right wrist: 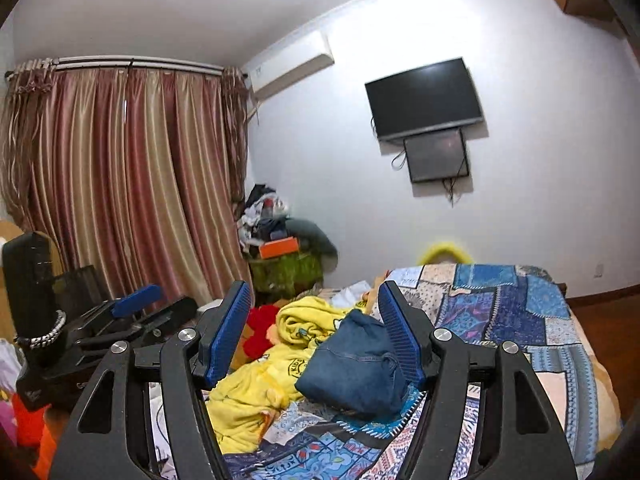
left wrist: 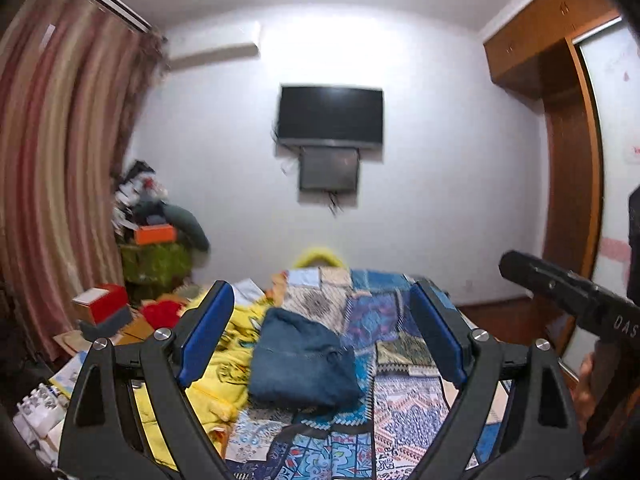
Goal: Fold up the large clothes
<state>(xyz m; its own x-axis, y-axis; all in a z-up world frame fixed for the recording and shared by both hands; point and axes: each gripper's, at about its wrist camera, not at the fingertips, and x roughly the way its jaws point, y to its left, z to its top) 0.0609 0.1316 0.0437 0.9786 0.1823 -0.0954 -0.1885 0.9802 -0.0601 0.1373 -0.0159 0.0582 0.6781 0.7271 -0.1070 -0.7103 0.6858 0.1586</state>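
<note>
The folded blue denim garment (left wrist: 306,364) lies on the patchwork bedspread (left wrist: 404,400), near the middle of the bed. Just beside the denim, toward the curtain (right wrist: 120,176) side, a yellow printed blanket (right wrist: 256,380) lies crumpled, and a red plush toy (right wrist: 260,330) sits at the blanket's far edge.

The left gripper (left wrist: 322,332) points level over the bed with its blue-padded jaws spread wide; nothing is between them, and the denim shows through the gap, well beyond the pads. The right gripper (right wrist: 316,328) also points across the bed, its jaws parted to a middling width and empty; the denim lies past its fingertips, not touched.

Beyond the denim, on the white wall, a dark television (left wrist: 331,114) hangs above a smaller dark screen (left wrist: 329,170). A wooden wardrobe (left wrist: 560,128) stands to the bed's other side.
</note>
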